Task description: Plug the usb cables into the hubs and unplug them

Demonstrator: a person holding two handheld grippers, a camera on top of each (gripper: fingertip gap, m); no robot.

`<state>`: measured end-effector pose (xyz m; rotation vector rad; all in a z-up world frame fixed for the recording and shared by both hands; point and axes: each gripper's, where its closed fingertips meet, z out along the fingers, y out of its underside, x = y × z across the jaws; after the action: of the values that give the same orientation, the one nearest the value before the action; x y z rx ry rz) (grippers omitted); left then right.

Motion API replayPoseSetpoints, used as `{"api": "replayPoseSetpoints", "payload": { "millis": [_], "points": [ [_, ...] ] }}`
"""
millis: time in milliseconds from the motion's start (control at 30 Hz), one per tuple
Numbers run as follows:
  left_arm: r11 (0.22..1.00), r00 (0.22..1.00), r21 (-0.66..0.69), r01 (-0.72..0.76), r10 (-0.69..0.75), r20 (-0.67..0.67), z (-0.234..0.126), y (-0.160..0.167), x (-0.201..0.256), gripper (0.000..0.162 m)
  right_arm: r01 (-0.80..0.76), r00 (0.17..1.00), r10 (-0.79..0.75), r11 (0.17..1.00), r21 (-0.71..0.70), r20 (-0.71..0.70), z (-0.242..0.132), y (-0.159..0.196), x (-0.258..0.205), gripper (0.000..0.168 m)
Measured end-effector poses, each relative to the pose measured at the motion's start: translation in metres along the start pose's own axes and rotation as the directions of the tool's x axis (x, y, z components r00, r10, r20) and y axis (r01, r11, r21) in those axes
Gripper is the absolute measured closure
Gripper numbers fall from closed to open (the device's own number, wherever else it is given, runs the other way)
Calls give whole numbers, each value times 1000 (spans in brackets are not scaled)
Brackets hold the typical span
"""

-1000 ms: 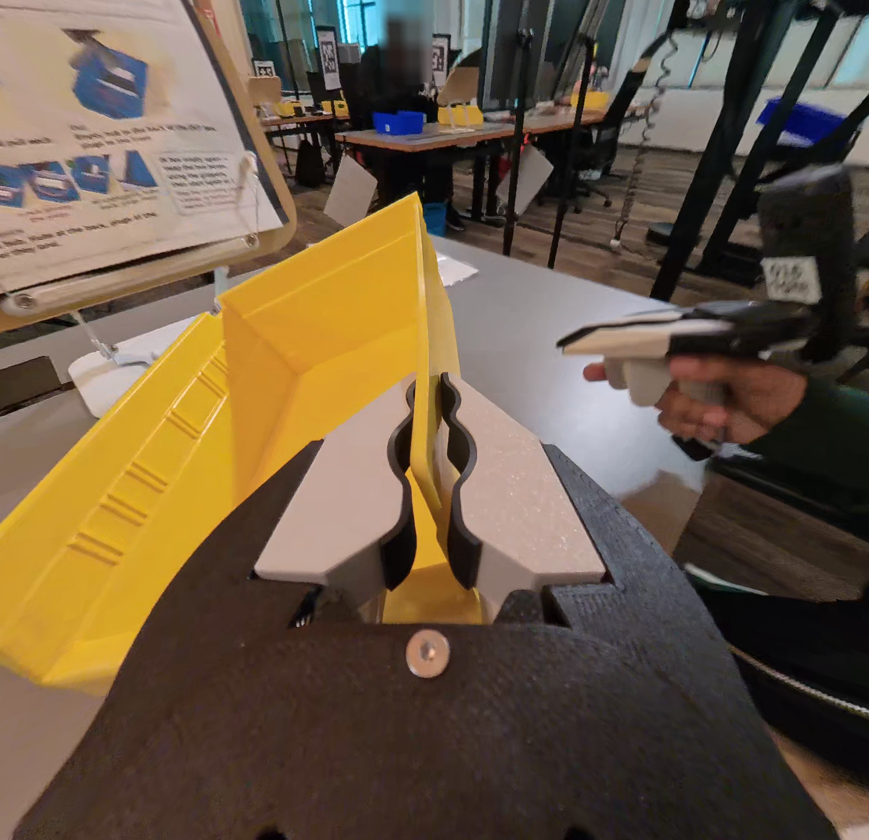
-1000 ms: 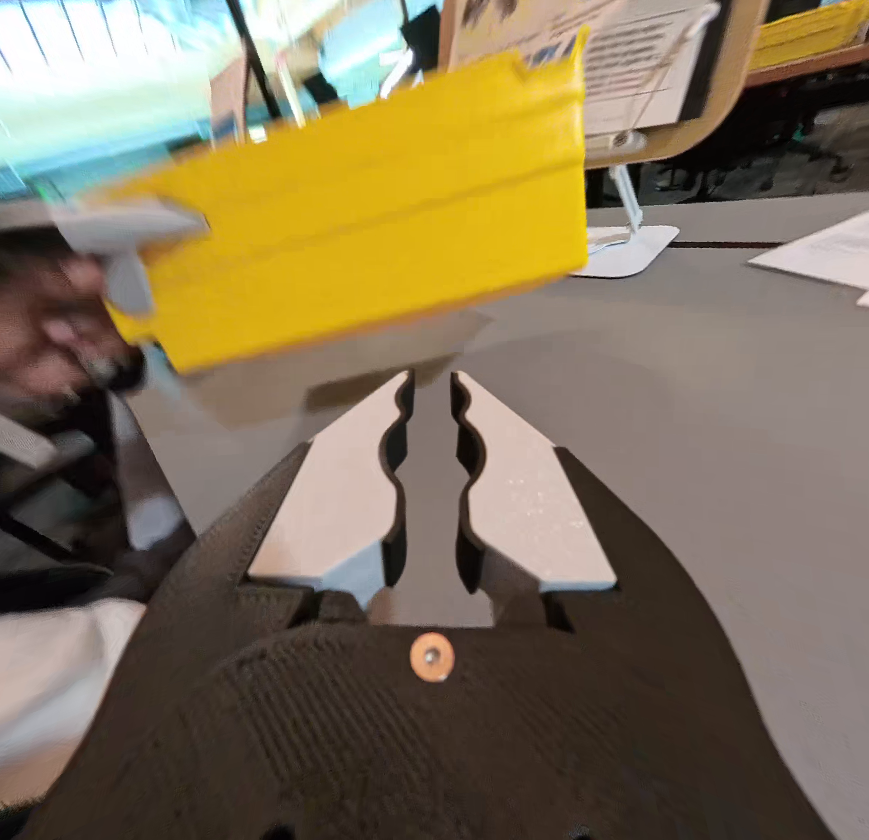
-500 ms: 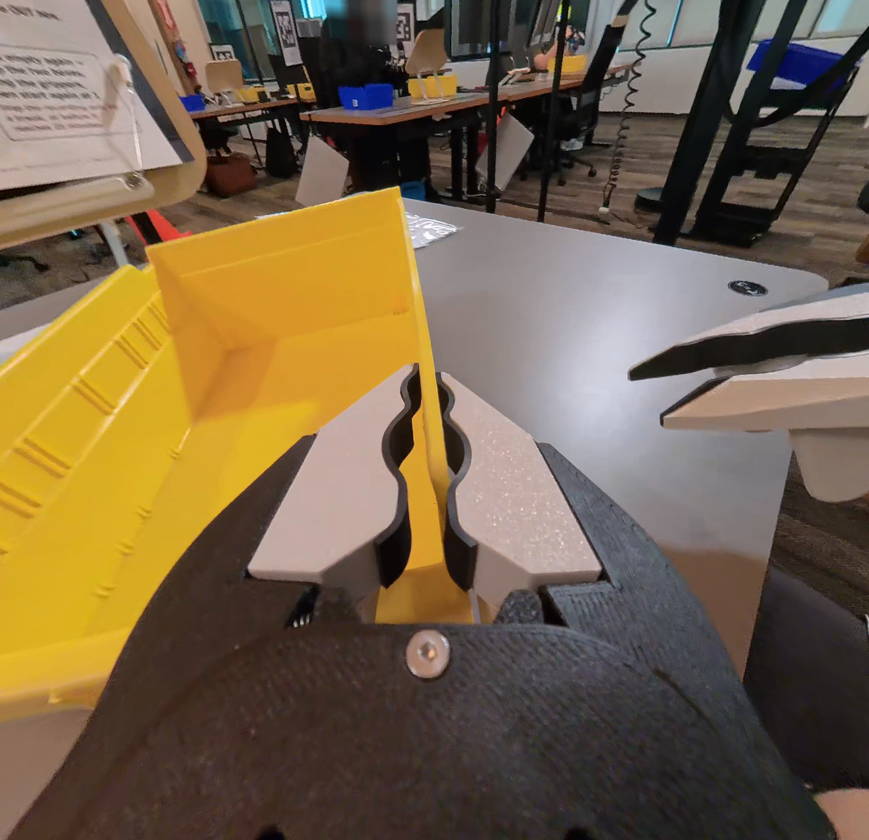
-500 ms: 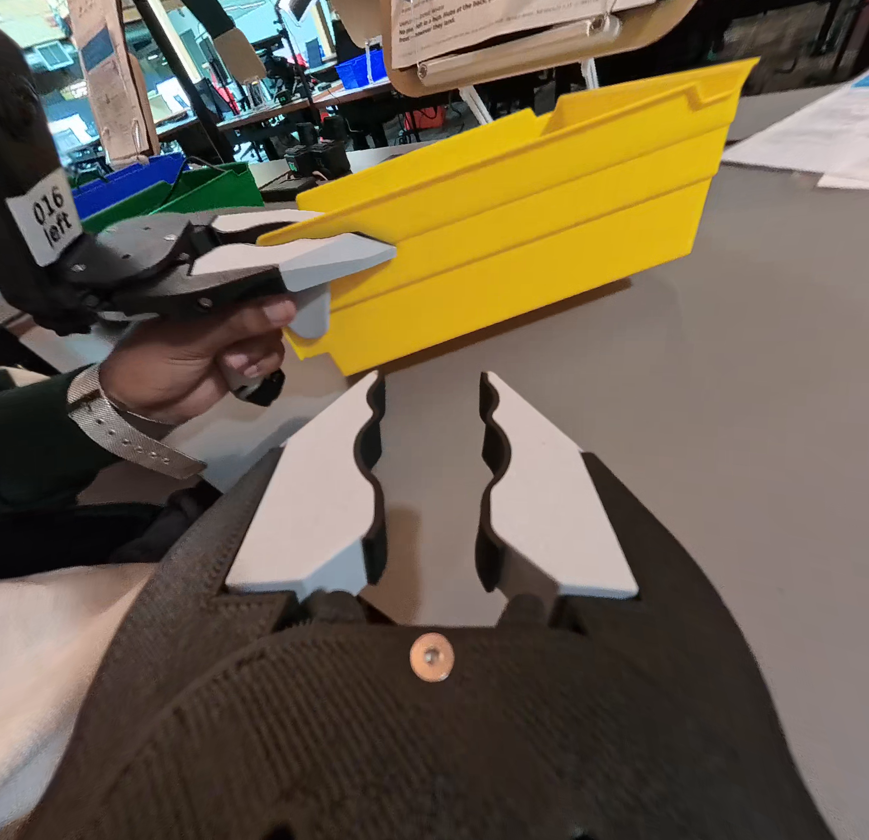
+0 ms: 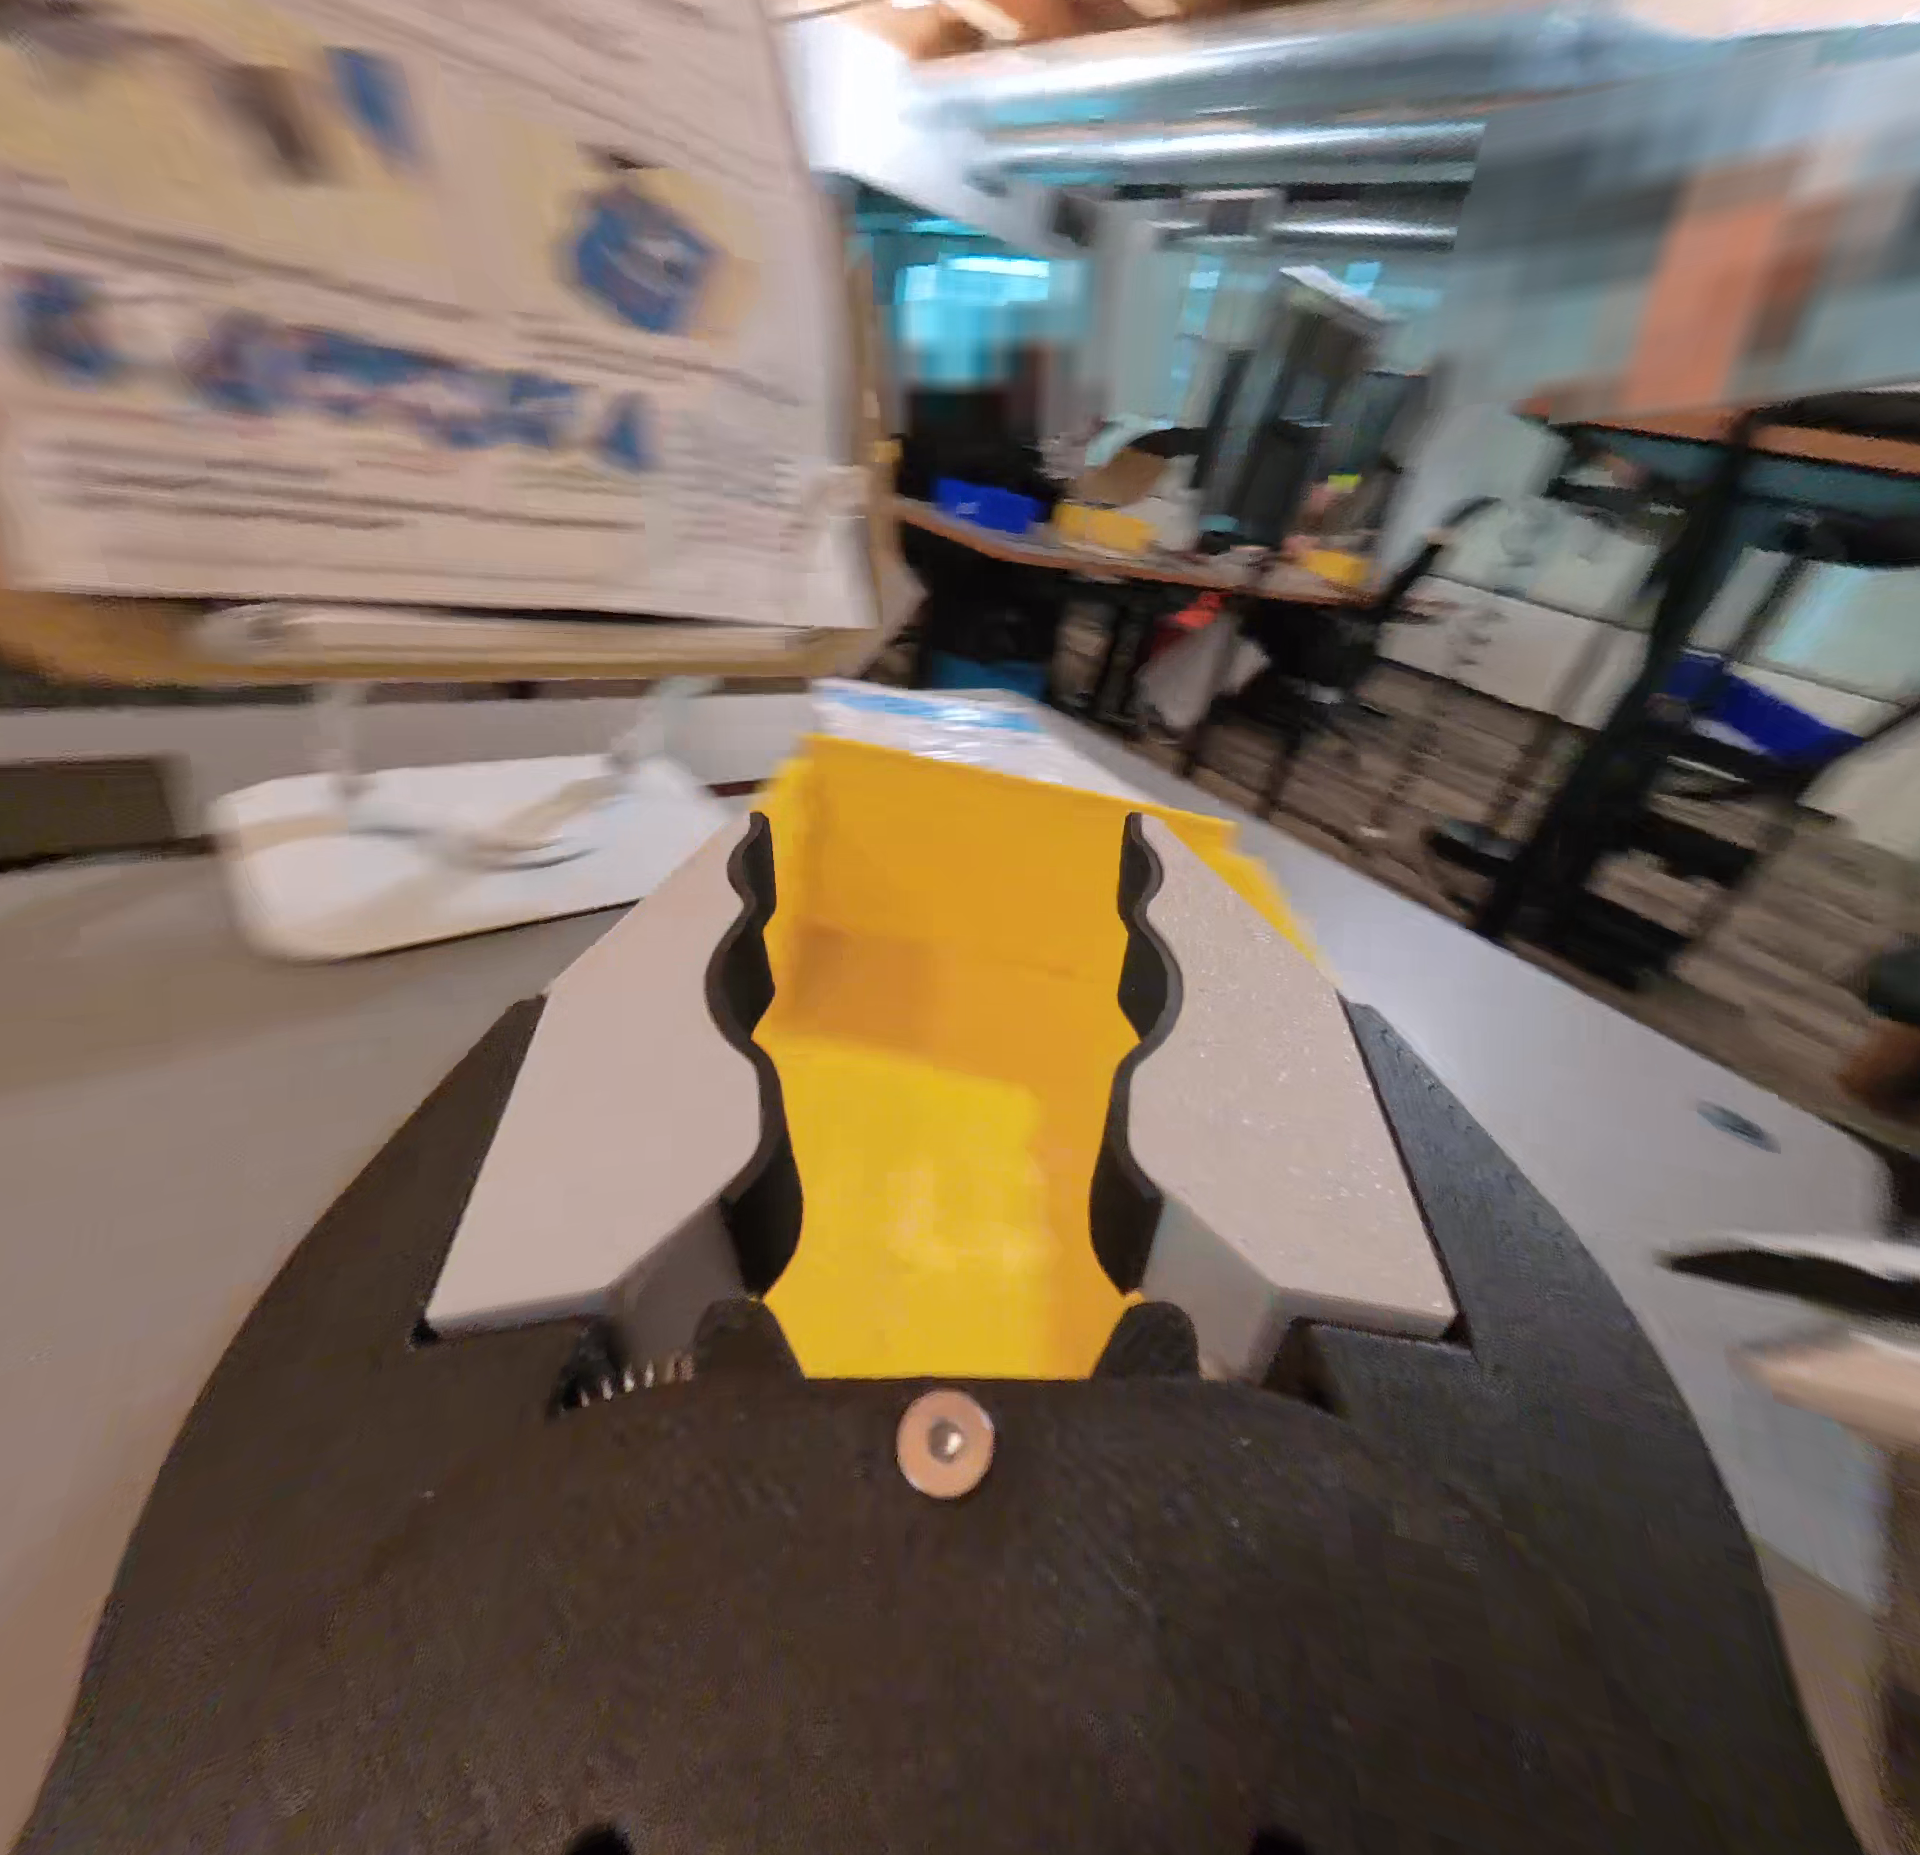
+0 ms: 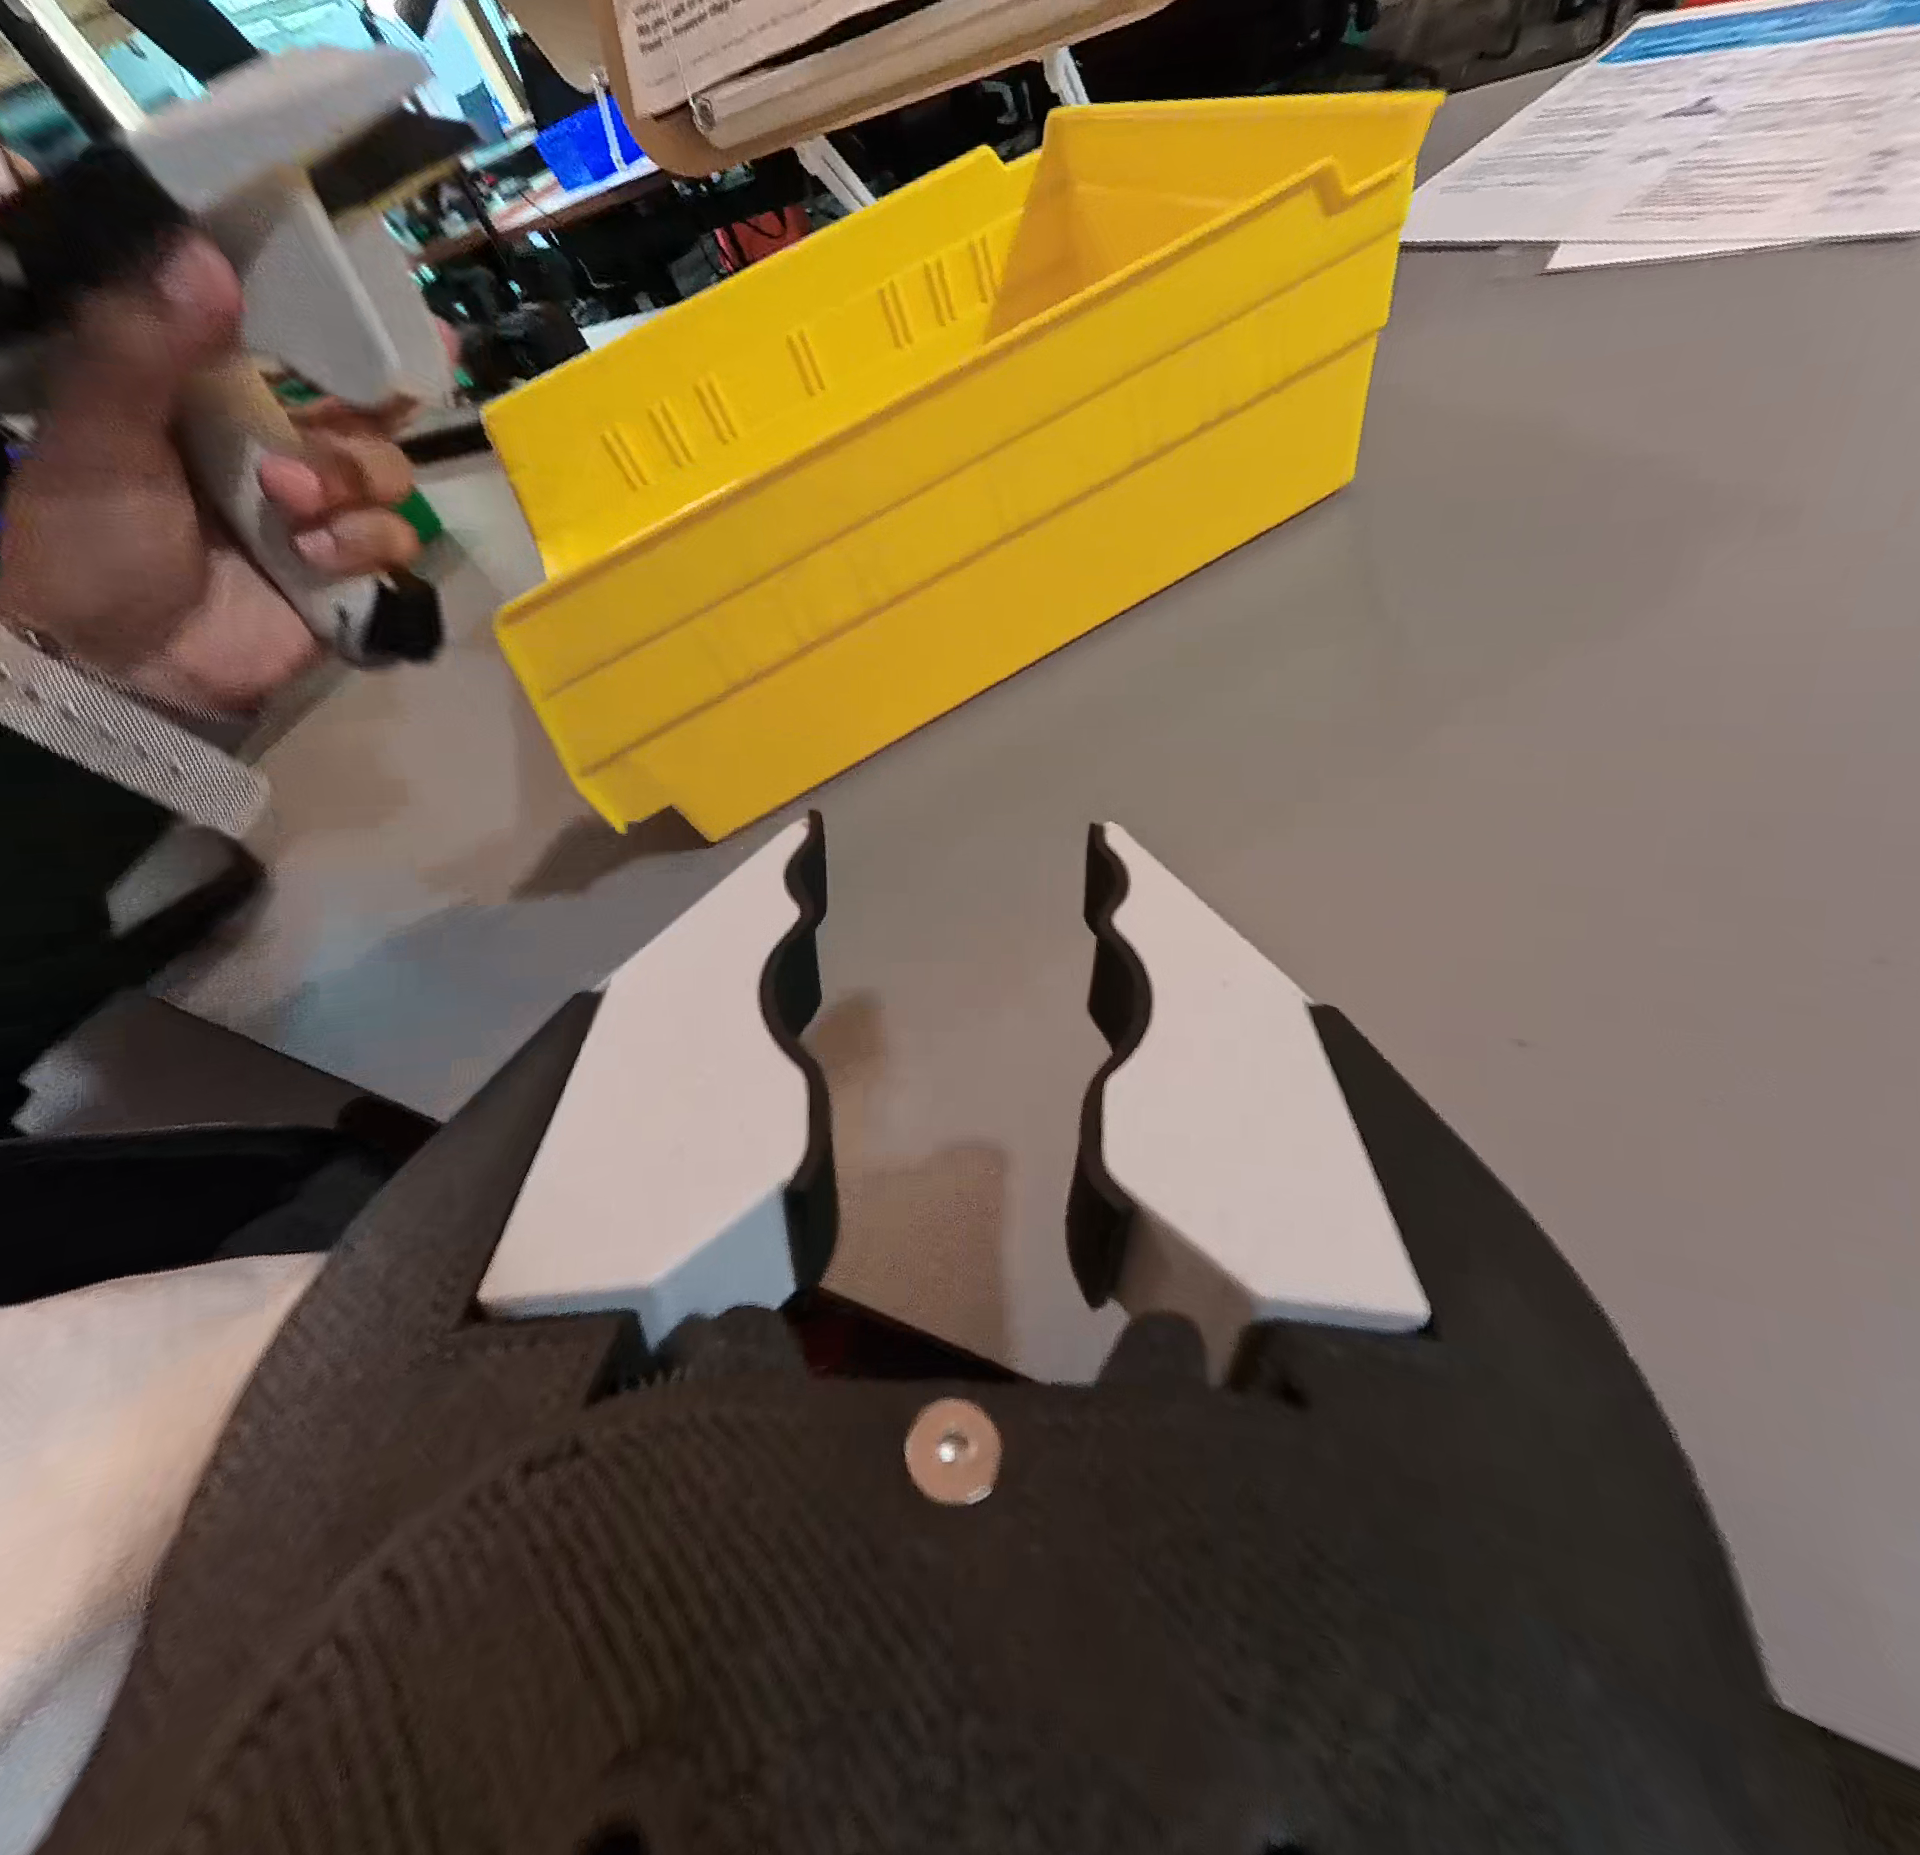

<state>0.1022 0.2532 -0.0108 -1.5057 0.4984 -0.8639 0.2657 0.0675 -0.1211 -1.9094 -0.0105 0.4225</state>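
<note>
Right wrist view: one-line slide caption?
Open right tongs hover over grey table; empty yellow bin ahead, left tongs raised.

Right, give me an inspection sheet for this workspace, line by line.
Surface: grey table, mostly bare around the bin.
Job's things: no USB cables or hubs seen; the part of the bin's inside that shows is empty.
Clutter: yellow bin resting on the table; printed sheets at the far edge; clipboard on a white stand behind the bin.
Grippers: left hand-held gripper open, above the bin's near end, not gripping it; right hand-held gripper open, holding nothing, over bare table.
Cables: nothing seen.
Surroundings: other desks with blue and yellow bins, black frames, wood-look floor; the left wrist view is motion-blurred.
</note>
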Motion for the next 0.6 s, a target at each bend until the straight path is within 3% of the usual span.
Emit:
{"api": "replayPoseSetpoints", "payload": {
  "millis": [100,167,267,367,433,500,600],
  "points": [
    [992,977,-126,-5,31,211,-14,27,-86,98,46,984,-51,998,-31,-168,10,3,6,109],
    [971,957,-235,36,34,289,-23,62,-121,92,106,977,-103,994,6,-188,20,-1,-16,101],
    [953,970,-203,223,-197,140,-20,63,-101,108,175,978,-168,983,54,-120,42,-5,-64,96],
    [935,981,-305,183,-194,-6,-18,82,-66,114,238,969,-235,971,32,-70,63,1,-89,87],
    [903,986,-414,118,-157,-62,-18,104,-45,101,265,962,-264,964,1,-69,72,7,-87,84],
    [899,983,-437,40,-113,-144,-20,110,-23,107,267,960,-267,964,-13,-87,75,7,-76,85],
    [874,936,-485,5,-175,-306,-29,118,14,113,272,938,-274,962,-38,-211,68,-5,-32,87]
  ]
}}
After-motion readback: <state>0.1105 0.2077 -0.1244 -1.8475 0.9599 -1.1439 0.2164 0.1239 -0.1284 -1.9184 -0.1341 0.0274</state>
